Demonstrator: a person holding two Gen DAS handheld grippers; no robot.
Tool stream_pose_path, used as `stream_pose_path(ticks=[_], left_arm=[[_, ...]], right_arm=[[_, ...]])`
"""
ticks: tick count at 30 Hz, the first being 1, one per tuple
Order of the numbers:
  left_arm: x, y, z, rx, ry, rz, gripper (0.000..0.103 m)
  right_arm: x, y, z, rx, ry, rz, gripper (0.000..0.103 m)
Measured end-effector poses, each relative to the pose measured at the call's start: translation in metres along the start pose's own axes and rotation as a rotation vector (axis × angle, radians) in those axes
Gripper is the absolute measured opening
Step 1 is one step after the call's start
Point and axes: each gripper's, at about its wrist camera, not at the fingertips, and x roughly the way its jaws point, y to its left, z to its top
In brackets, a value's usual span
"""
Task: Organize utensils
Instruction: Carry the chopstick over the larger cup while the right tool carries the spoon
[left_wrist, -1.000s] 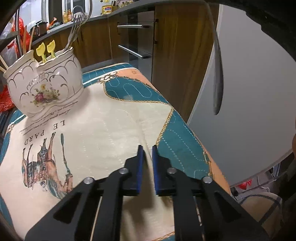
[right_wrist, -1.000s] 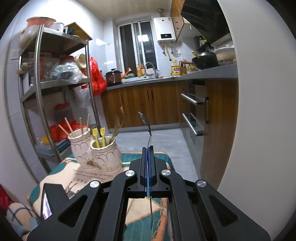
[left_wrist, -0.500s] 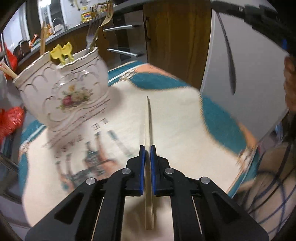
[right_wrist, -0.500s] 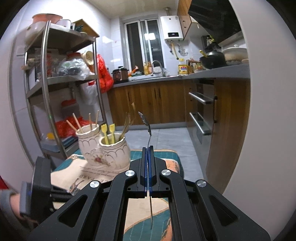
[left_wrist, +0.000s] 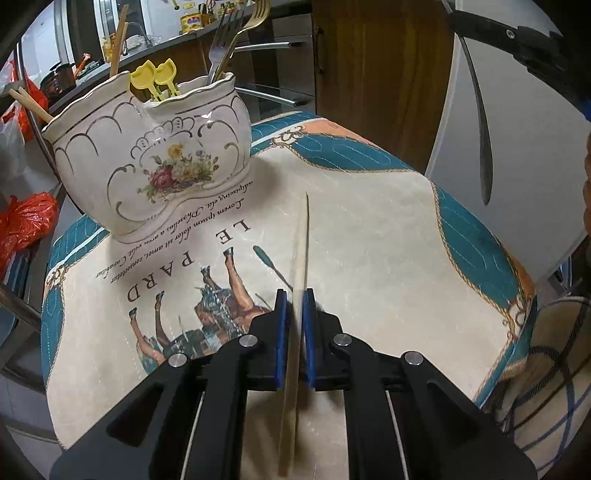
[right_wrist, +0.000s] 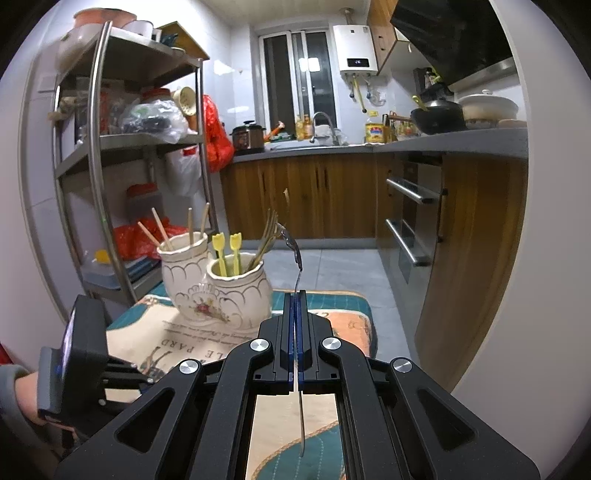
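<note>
Kitchen; printed cloth (left_wrist: 369, 266) under ceramic holder (left_wrist: 155, 177). Left gripper (left_wrist: 293, 314) clamps chopstick (left_wrist: 301, 251), tip short of holder. Right gripper (right_wrist: 296, 314) pinches fork (right_wrist: 295, 254) beside holder; its head edge-on, tines hard to read.

A printed cloth (left_wrist: 369, 266) with teal borders, a horse picture and lettering covers the worktop. Behind it run wooden cabinets (right_wrist: 306, 195) under a grey counter (right_wrist: 443, 142), with steel drawer handles (right_wrist: 410, 192) on the right. On the counter stand a rice cooker (right_wrist: 247, 136), a yellow oil bottle (right_wrist: 373, 132), a black wok (right_wrist: 437, 118) and a white pot (right_wrist: 487, 107). A white water heater (right_wrist: 356, 50) hangs on the wall beside the window (right_wrist: 295, 81). On the left, a metal shelf rack (right_wrist: 99, 147) carries bags and jars, with red plastic bags (right_wrist: 216, 136) near it.
</note>
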Motion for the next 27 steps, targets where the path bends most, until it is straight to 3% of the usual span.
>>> stream_pose_path(ticks=[7,21,27], left_arm=[[0.013,-0.003,0.006,0.040,-0.088,0.013,0.006],[-0.074,0.053,0.017,-0.042,-0.581,-0.014,0.006],[-0.092,0.094,0.046,-0.135,-0.718,-0.002,0.006]], right_arm=[[0.000,0.000,0.000,0.002,-0.004,0.000,0.002],[0.010,0.018,0.014,0.036,-0.094,0.051,0.002],[0.025,0.027,0.035,0.054,-0.137,0.061,0.002]])
